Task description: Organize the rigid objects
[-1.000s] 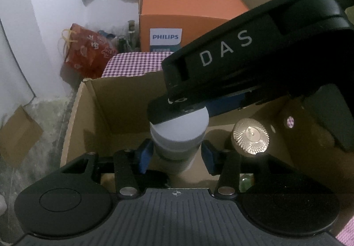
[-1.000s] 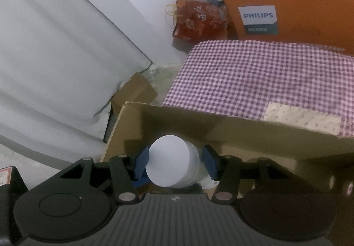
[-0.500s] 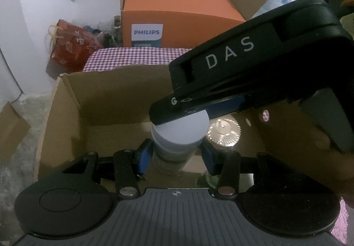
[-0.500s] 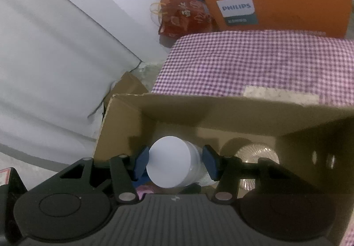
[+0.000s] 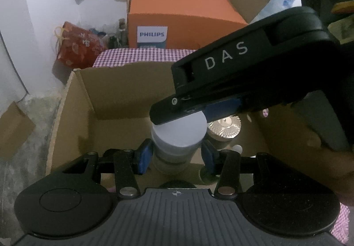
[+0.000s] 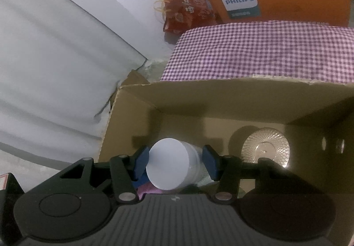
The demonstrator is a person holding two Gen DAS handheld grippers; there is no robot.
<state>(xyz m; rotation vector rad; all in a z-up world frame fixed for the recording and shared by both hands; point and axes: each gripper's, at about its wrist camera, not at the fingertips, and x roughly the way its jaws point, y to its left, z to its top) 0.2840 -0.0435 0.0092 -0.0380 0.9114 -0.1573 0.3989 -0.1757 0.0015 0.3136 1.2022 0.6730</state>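
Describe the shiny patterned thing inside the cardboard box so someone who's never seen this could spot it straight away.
Find the open cardboard box in front of the purple checked cloth. Inside it, to the right of the white-lidded jar between the right claw's blue pads, stands a round lid. Unlike the jar's plain flat white lid, it glints and is cut all over with a fine diamond pattern.

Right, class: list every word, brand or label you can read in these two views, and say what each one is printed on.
"PHILIPS": white label on the orange box, readable in both views.
"DAS": white letters on the right gripper's black body, left wrist view.
Small print under "PHILIPS": too blurred to read.
Patterns on the red gift bag: unreadable.
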